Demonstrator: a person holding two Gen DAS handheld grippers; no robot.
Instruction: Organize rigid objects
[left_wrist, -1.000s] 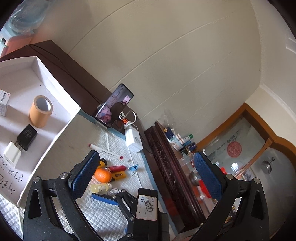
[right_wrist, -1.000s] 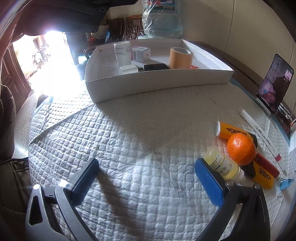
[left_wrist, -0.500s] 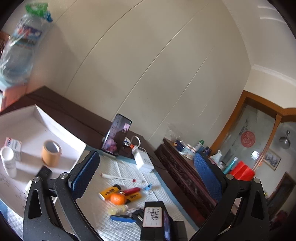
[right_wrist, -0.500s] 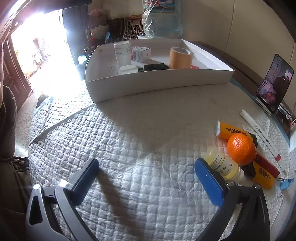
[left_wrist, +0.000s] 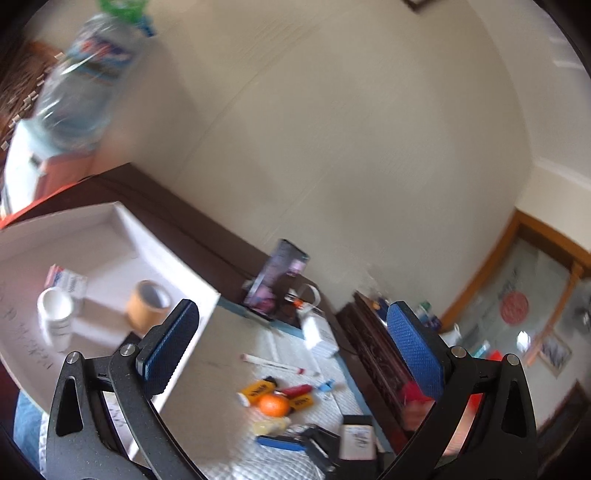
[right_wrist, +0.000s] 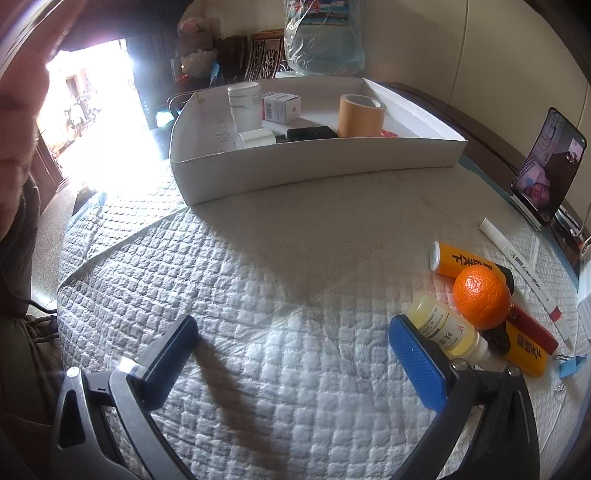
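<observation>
A white tray at the back of the quilted table holds a tape roll, a white bottle, a small box and two chargers. At the right lie an orange, a yellow vial, yellow tubes, a red lighter and a white marker. My right gripper is open and empty, low over the quilt, its right finger beside the vial. My left gripper is open and empty, held high; its blurred view shows the tray and the orange.
A phone leans on a stand at the table's right back edge. A blue binder clip lies by the yellow tubes. A large water bottle stands behind the tray. A dark wooden cabinet stands beside the table.
My left gripper has swung and tilted, so its view shifted and blurred, now showing more of the tray. My right gripper and the table objects have stayed put.
</observation>
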